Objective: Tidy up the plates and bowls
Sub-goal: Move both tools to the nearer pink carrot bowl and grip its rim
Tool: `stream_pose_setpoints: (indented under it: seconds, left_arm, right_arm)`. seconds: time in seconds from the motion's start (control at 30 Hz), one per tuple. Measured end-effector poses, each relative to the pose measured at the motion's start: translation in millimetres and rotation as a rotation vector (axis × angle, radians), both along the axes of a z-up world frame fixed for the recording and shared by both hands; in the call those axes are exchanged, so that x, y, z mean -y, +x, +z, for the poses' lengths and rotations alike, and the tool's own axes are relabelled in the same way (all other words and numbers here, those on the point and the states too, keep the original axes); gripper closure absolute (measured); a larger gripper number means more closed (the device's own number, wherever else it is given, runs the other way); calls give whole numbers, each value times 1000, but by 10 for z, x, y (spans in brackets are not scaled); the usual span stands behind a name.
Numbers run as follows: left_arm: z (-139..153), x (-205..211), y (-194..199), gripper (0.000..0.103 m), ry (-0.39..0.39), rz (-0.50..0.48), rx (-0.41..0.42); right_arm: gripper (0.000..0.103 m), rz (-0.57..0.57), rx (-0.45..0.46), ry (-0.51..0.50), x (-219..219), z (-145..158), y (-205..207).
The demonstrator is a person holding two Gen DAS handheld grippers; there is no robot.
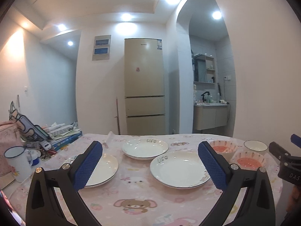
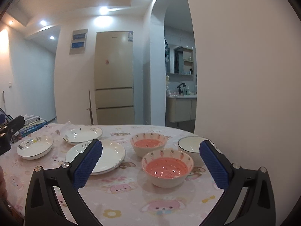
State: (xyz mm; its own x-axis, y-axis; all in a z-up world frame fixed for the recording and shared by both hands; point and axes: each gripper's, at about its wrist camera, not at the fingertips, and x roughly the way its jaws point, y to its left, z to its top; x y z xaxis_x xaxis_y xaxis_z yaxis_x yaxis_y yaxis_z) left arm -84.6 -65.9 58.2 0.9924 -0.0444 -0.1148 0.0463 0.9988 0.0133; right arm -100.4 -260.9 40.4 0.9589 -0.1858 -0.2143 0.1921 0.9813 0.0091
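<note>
Above table (image 2: 120, 203), both tongs spread, empty.

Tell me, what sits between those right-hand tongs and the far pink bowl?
The near pink bowl sits between the open right tongs and the far pink bowl, clearest in the right wrist view.

White walls all round, and recessed ceiling spots (image 1: 126, 17) glaring off the plaster. Dead ahead stands a tall beige fridge (image 1: 144, 86) with 3 doors, a grey panel (image 1: 101, 47) holding 2 blue strips on the wall just left of it. To the right, an arched opening (image 1: 207, 60) shows a tiled washroom: mirror cabinet, black tap, beige vanity (image 1: 210, 117).
</note>
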Motion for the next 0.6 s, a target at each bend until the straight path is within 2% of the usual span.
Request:
stream_pose_setpoints:
  seconds: [0.1,0.27,0.4,0.47,0.53,0.6]
  left_arm:
    - [23,105,48,0,-21,-46,-11]
    - [47,308,126,0,-38,-101,-31]
    - [102,491,219,2,-47,-165,-68]
    - [139,571,249,4,-57,-165,-62]
    - [172,647,291,4,-65,-170,-52]
    - [203,736,360,4,-47,-209,-76]
  right_arm:
    - [0,-12,-49,9,112,-5,44]
    - [1,-45,-81,69,355,-53,45]
    - [9,-70,-91,95,581,-62,5]
    - [10,-71,-89,106,692,-39,-20]
    - [13,-82,-92,93,780,-6,-21]
    - [19,-94,-89,85,850,29,-21]
